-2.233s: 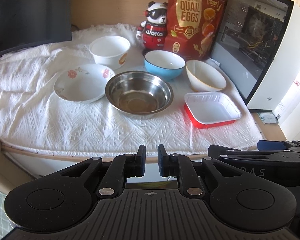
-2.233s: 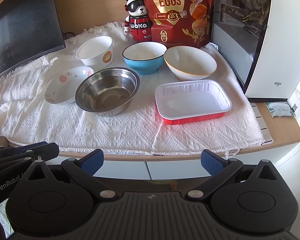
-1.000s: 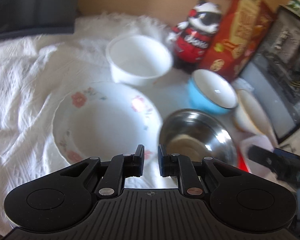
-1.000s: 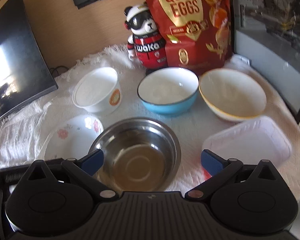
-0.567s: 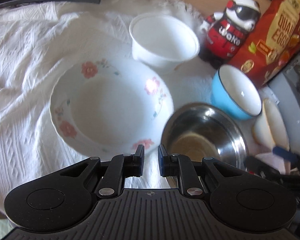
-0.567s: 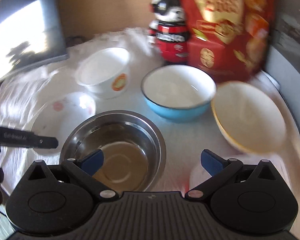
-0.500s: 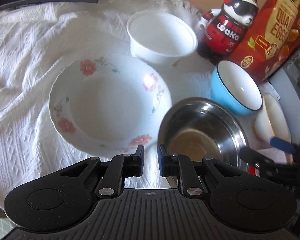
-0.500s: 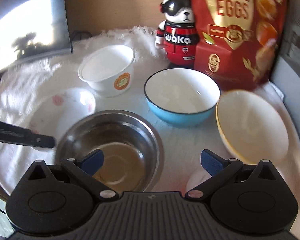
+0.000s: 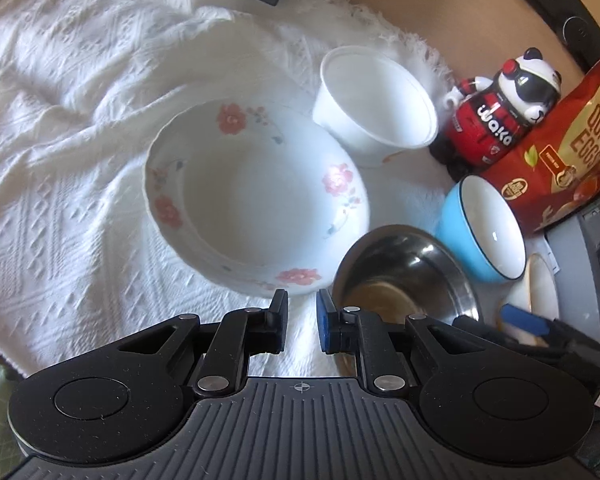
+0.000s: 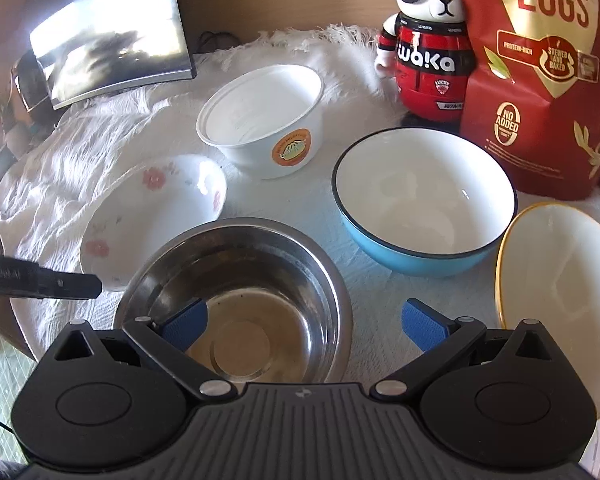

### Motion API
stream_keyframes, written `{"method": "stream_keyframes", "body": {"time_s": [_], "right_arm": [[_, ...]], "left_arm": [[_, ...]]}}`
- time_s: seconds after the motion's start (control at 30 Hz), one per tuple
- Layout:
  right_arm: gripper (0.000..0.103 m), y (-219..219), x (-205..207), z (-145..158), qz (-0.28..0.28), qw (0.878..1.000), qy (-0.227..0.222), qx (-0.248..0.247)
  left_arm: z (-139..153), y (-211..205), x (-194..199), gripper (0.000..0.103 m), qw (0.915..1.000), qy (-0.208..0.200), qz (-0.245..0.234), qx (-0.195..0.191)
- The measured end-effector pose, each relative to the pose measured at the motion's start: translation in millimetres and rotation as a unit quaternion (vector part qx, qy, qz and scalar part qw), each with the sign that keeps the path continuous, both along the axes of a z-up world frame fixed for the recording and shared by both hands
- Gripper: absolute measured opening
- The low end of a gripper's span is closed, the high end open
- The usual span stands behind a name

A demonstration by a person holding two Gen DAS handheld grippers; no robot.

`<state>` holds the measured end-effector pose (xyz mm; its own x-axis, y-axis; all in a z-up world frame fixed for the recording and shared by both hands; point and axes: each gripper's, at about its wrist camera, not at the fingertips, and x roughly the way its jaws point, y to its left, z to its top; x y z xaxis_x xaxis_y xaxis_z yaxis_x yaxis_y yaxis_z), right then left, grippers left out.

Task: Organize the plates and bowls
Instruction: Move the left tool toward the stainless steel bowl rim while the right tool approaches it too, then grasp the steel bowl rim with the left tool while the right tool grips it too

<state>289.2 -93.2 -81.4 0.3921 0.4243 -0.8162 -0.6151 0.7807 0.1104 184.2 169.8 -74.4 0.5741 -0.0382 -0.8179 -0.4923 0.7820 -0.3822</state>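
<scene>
My left gripper (image 9: 302,312) is shut with nothing between its pads, hovering at the near rim of the floral dish (image 9: 256,200). Its black fingers (image 10: 60,280) enter the right wrist view from the left, beside the same dish (image 10: 152,208). The right gripper (image 10: 304,320) is open wide above the steel bowl (image 10: 240,272); one blue pad lies over the bowl's inside, the other outside its right rim. To the right of the steel bowl (image 9: 404,272) stand a blue bowl (image 10: 420,208) and a cream bowl with a yellow rim (image 10: 560,280). Behind sits a white paper bowl (image 10: 260,116).
All dishes rest on a white textured cloth (image 9: 60,160). A panda figure (image 10: 424,40) and a red quail-egg bag (image 10: 540,60) stand at the back right. A dark monitor (image 10: 112,40) stands at the back left.
Both grippers have come in low over the dishes and rolled. The right one closed in on the steel bowl; the red tray has left both views. Neither gripper's opening changed.
</scene>
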Motion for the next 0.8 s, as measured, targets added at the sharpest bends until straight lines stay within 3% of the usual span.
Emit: {"method": "stream_keyframes", "body": {"time_s": [0.2,0.27,0.43,0.57,0.63,0.73,0.8], "right_arm": [[0.100,2.5,3.9,-6.7,-0.012,1.000,0.011,-0.012],[0.091,6.5,5.5,-8.9,-0.021,0.999,0.001,-0.024],[0.084,12.3,13.7,-17.7,-0.042,0.998,0.006,-0.038],[0.079,19.2,20.5,-28.2,-0.046,0.998,0.022,-0.044],[0.072,21.9,20.7,-32.6,-0.047,0.997,0.035,-0.042],[0.066,26.4,15.9,-36.9,-0.045,0.997,0.053,-0.036],[0.066,28.3,9.8,-37.2,-0.047,0.997,0.049,-0.041]], "left_arm": [[-7.7,-1.1,13.1,0.017,0.9996,0.008,-0.026,-0.006],[-8.5,-2.4,14.6,0.017,0.9989,0.005,-0.044,-0.015],[-14.0,-2.0,17.1,0.017,0.9957,0.006,-0.084,-0.040],[-17.8,-4.3,24.6,0.017,0.9938,0.015,-0.106,-0.032],[-21.4,-7.9,31.0,0.017,0.9925,0.019,-0.118,-0.025],[-26.1,-11.4,37.4,0.029,0.9906,0.020,-0.133,-0.024],[-27.2,-10.8,37.4,0.030,0.9902,0.018,-0.137,-0.023]]}}
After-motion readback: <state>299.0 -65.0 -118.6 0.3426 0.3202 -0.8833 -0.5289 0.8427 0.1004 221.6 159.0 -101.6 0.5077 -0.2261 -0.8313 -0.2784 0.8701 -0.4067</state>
